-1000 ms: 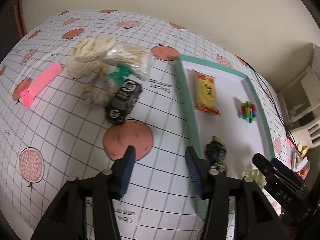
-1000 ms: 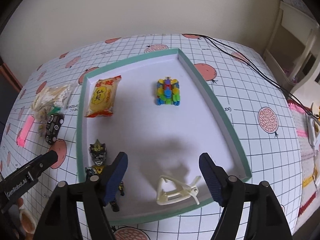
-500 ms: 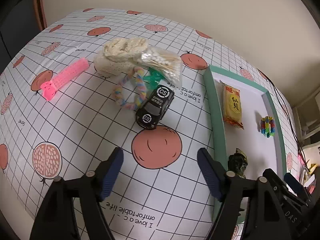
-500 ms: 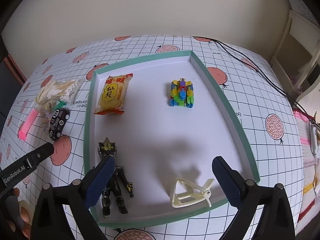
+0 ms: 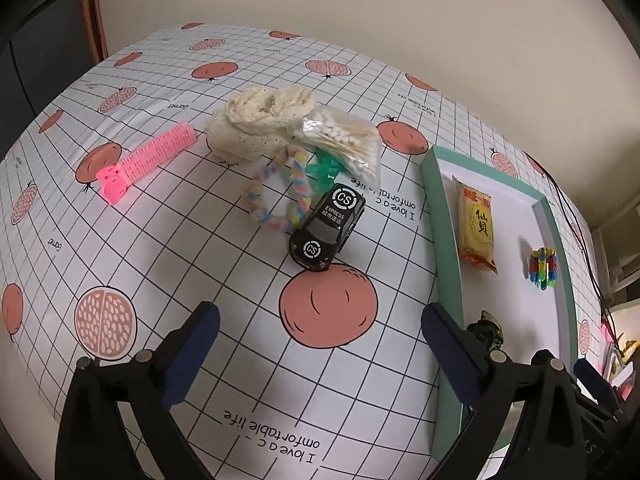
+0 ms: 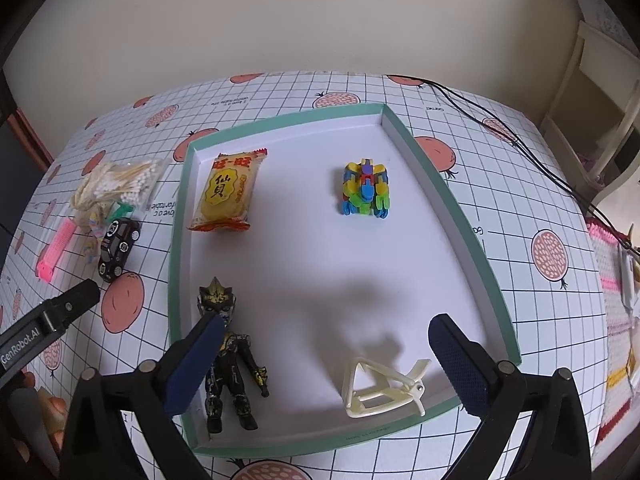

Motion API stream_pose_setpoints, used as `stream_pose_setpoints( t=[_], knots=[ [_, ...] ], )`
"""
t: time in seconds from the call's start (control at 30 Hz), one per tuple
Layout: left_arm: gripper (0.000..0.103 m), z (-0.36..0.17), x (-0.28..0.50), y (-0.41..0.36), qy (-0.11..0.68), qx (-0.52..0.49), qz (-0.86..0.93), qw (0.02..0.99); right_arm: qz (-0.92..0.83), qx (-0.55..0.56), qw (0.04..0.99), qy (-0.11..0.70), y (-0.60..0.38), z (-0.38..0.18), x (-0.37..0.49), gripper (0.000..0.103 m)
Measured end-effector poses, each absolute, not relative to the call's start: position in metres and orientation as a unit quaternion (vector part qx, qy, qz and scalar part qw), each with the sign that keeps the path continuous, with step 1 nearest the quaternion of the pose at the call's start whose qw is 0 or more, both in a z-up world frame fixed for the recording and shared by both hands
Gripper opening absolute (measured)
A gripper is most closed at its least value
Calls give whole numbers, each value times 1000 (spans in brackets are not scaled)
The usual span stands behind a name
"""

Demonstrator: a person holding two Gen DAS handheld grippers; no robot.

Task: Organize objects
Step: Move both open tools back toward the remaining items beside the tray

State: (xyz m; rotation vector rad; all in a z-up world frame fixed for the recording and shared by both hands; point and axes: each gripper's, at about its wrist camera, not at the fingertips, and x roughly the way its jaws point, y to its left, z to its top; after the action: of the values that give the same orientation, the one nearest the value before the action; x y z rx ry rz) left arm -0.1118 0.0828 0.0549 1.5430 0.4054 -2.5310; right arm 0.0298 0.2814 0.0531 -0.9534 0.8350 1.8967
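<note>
A green-rimmed white tray holds a yellow snack packet, a coloured block toy, a black action figure and a cream clip. My right gripper hangs open above the tray's near end, empty. Left of the tray lie a black toy car, a pastel braided ring, a bag of cotton swabs, a cream cloth, a green piece and a pink hair roller. My left gripper is open, empty, just short of the car.
The table wears a white grid cloth with pomegranate prints. Black cables run across its far right corner. A white chair stands beyond it, and a pink knitted item lies at the right edge.
Both grippers have opened wider and drawn back from the table. The left wrist view has swung left, bringing the car and loose items toward the centre.
</note>
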Motion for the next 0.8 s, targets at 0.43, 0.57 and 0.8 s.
stream_pose_setpoints(
  t=[0.43,0.57,0.8],
  knots=[
    [101,58,-113,81,131,509,-848,63,751,-374,421,344,281,55,27,103],
    [101,64,-114,72,152,500,-850,58,756,-356,431,340,281,67,27,103],
    [101,92,-112,48,184,453,-871,49,773,-319,433,337,280,101,20,103]
  ],
)
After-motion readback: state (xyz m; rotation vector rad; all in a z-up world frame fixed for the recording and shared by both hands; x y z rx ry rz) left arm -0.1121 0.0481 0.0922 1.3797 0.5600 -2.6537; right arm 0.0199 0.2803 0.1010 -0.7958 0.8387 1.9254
